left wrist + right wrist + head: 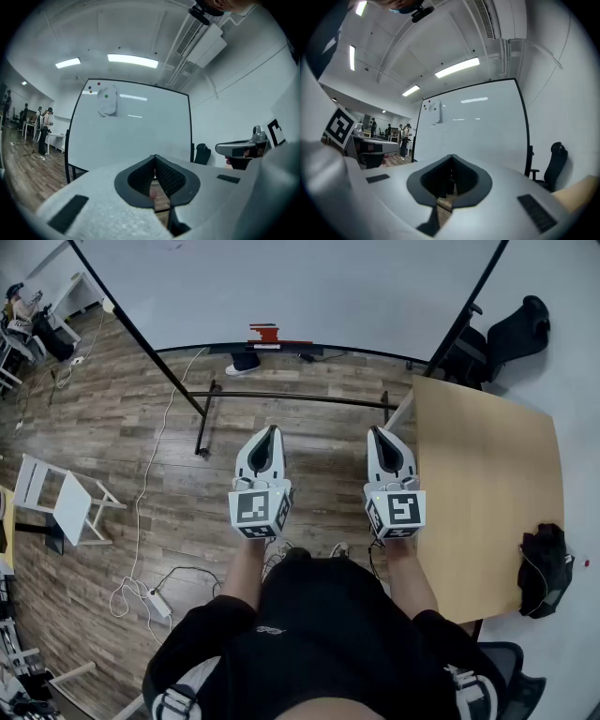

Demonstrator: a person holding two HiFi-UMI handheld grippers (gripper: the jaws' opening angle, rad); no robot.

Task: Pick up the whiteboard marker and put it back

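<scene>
At bottom centre the person's arms reach forward, holding both tools level and side by side over the wood floor [169, 484]. The left tool [273, 430] has its jaws pressed together with nothing between them. The right tool [374, 431] is likewise closed and empty. At right stands the surface [487, 484], with a black bundle [546, 570] at its near right edge. Beyond, at top centre, red items [268, 335] lie on the ledge of the board [309, 282]; which is the marker is too small to tell.
</scene>
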